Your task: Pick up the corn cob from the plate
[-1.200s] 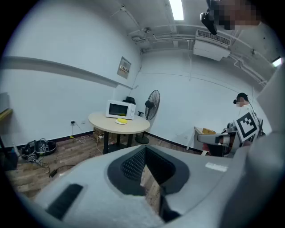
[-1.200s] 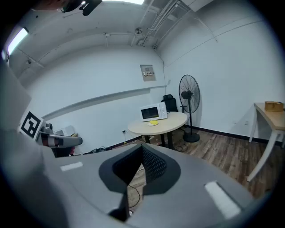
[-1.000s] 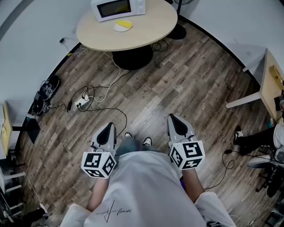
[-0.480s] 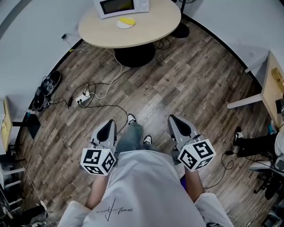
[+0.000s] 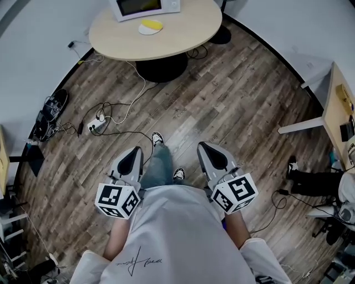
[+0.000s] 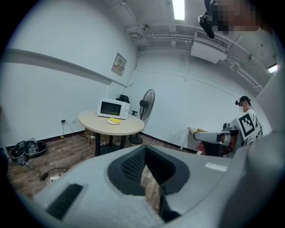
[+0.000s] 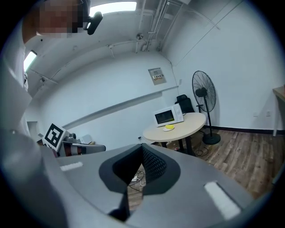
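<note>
1. Corn cob (image 5: 152, 24): a yellow piece on a white plate (image 5: 141, 30), which sits on the round surface (image 5: 183, 30) just in front of the microwave (image 5: 145, 5).
2. Left claw (image 5: 135, 151): jaws pressed together with nothing between them, held at the person's waist and aimed toward the surface.
3. Right claw (image 5: 205, 150): also pressed together and empty, level with the left one on the other side of the body.
4. Key relation: the cob lies ahead of both claws and well apart from them, with a stretch of wooden floor (image 5: 233, 100) and loose cables (image 5: 119, 119) between. In the head view it sits nearly in line with the left claw, while the right claw stands off to one side. The left therefore looks slightly better placed.
5. Long axis: the cob seems to lie across the line of approach, though it is too small to be sure.
6. Judgement: the pick has hardly begun. The person must first close in on the surface, and whichever claw is used must spread its jaws.
</note>
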